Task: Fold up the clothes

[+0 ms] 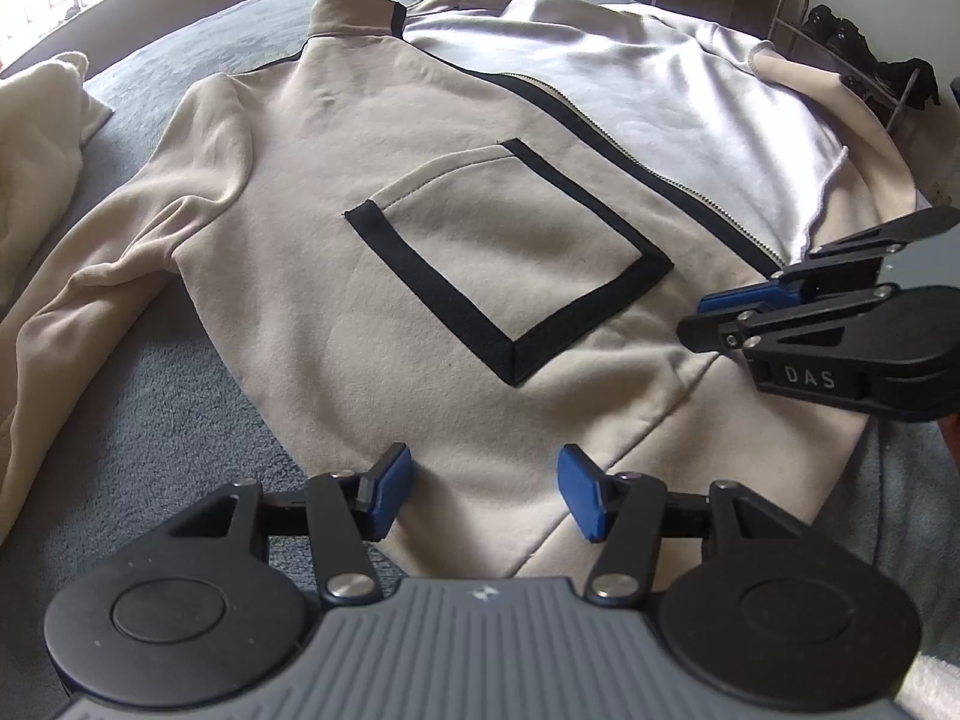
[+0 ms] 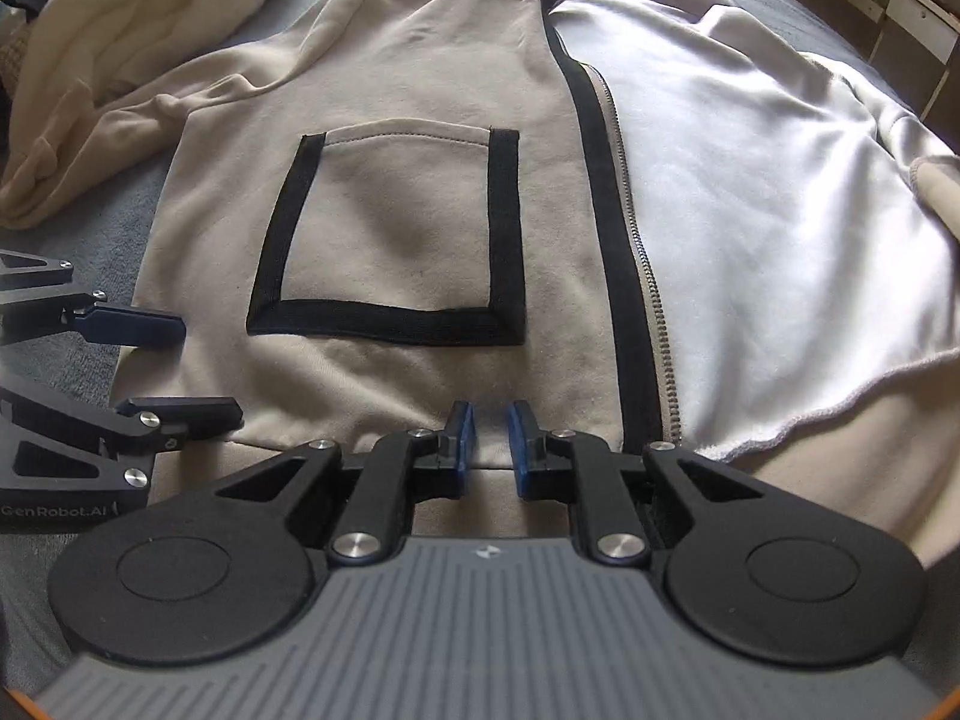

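Your left gripper (image 1: 485,492) sits just over the bottom hem of the beige jacket (image 1: 336,180), its jaws spread wide with nothing between the blue pads (image 1: 393,495). Your right gripper (image 2: 491,441) is at the same hem, further toward the zipper (image 2: 651,300); its jaws are drawn narrow, a small gap left between the pads, and hem cloth lies right at the tips. Whether any cloth is pinched there, you cannot tell from either view.

You have the jacket lying face up on the blue-grey bed (image 1: 168,414), collar (image 1: 354,12) away from you and hem toward you. One front panel lies flat, showing the patch pocket (image 1: 510,252) with its black border. The other front panel is thrown open, so the white lining (image 2: 750,210) is exposed beside the zipper and its black strip. One sleeve (image 1: 120,258) trails out to the side of the pocket panel, creased, resting on the bed.

A cream garment (image 2: 150,18) lies heaped on the bed beyond that sleeve, apart from the jacket body. From the left wrist view you can also see a metal rack (image 1: 852,60) with dark shoes past the bed's far edge.
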The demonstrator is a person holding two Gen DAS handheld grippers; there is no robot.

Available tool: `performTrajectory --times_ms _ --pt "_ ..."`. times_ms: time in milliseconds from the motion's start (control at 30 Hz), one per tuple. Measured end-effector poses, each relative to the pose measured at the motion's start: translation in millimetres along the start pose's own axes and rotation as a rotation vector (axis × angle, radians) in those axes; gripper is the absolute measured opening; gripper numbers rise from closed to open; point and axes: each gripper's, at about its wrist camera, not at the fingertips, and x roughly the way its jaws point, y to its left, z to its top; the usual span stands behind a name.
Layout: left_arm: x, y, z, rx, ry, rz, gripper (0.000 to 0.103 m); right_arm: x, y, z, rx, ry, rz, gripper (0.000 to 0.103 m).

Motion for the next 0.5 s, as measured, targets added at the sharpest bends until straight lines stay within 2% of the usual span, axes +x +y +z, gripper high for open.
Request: performTrajectory --times_ms 67,167,267,333,400,500 --pt "-12 3 6 0.005 -0.025 0.006 0.056 -1 -1 -1 0.004 0.0 0.009 0.012" --pt "-29 14 21 -0.006 -0.114 0.009 0.056 0 1 -2 -0.014 0.0 0.006 0.012" --pt "-22 30 46 -0.042 -0.164 0.052 0.057 -1 1 2 -0.029 0.016 0.01 0.012" --pt "-6 42 63 -0.066 -0.174 0.094 0.057 -1 1 6 -0.038 0.027 0.014 0.012" --pt "12 56 75 -0.091 -0.175 0.13 0.057 -9 1 15 -0.057 0.003 0.02 0.012" --pt "38 84 78 -0.16 -0.123 0.166 0.054 -19 3 29 -0.085 -0.042 0.027 0.012"
